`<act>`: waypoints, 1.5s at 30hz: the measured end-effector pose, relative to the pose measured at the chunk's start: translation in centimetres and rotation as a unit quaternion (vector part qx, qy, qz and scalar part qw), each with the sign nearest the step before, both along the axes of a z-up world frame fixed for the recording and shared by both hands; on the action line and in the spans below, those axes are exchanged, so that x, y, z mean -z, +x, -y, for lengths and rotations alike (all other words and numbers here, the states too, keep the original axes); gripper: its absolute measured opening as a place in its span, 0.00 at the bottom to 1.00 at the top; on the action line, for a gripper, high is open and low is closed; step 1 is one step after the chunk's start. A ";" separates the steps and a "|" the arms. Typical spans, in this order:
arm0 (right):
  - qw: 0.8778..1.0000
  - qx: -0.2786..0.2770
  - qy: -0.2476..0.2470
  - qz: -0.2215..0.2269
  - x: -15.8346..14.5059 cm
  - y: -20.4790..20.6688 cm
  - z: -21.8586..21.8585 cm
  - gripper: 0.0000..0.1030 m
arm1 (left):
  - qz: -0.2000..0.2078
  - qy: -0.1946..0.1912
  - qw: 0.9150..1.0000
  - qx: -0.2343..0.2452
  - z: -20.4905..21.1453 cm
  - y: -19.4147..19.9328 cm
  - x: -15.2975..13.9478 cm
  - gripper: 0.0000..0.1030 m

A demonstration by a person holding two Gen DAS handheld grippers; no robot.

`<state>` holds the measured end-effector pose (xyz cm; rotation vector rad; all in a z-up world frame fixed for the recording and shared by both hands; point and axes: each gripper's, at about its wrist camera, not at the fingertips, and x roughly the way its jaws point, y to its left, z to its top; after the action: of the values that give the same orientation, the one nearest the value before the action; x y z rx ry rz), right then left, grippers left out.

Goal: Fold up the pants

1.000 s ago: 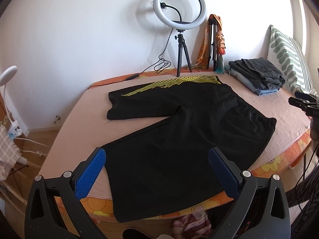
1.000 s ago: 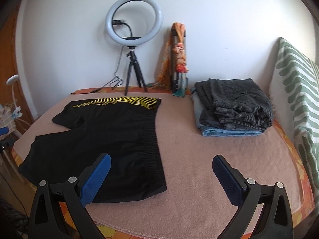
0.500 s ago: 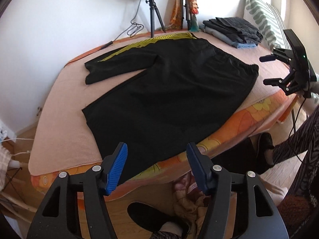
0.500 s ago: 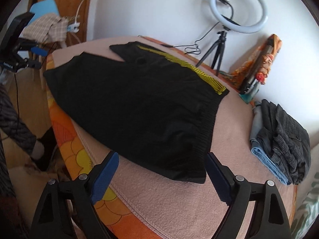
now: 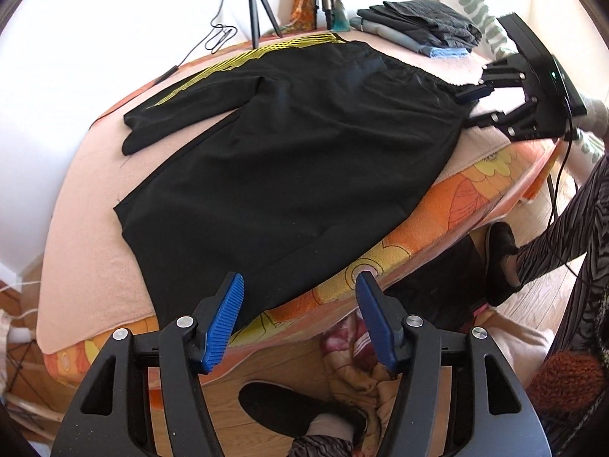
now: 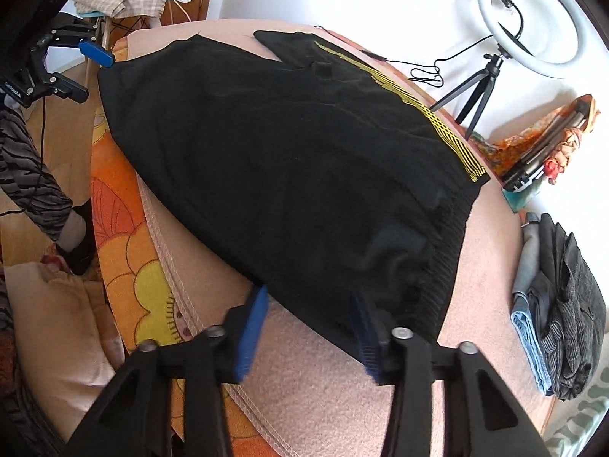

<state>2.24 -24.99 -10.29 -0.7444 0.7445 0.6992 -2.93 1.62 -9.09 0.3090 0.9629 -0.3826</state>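
Note:
Black shorts [image 5: 289,160] with a yellow side stripe lie flat on the pink bed cover [image 5: 87,259], also in the right wrist view [image 6: 289,160]. My left gripper [image 5: 300,293] is open just above the hem of the near leg at the bed's front edge. My right gripper [image 6: 308,304] is open at the near corner of the waistband, its jaws either side of the cloth edge. The right gripper also shows in the left wrist view [image 5: 472,106], and the left in the right wrist view [image 6: 89,72].
A stack of folded clothes [image 6: 559,320] sits on the bed to the right of the shorts. A ring light on a tripod [image 6: 529,23] stands at the wall. A person's legs [image 5: 552,243] and clothes on the floor [image 5: 354,354] lie beside the bed.
Both grippers have dropped and moved in toward the shorts. The left jaws have narrowed over the leg hem; the right has reached the waistband corner.

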 end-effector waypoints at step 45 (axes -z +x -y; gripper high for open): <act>0.991 0.072 0.103 0.038 -7.0 4.2 -0.9 0.01 | 0.048 0.065 0.996 -0.033 2.3 4.7 1.3 0.25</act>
<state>6.41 -24.11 -3.30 -0.5216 0.6382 0.6026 1.81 -0.73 -10.41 0.4100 0.9024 -0.2436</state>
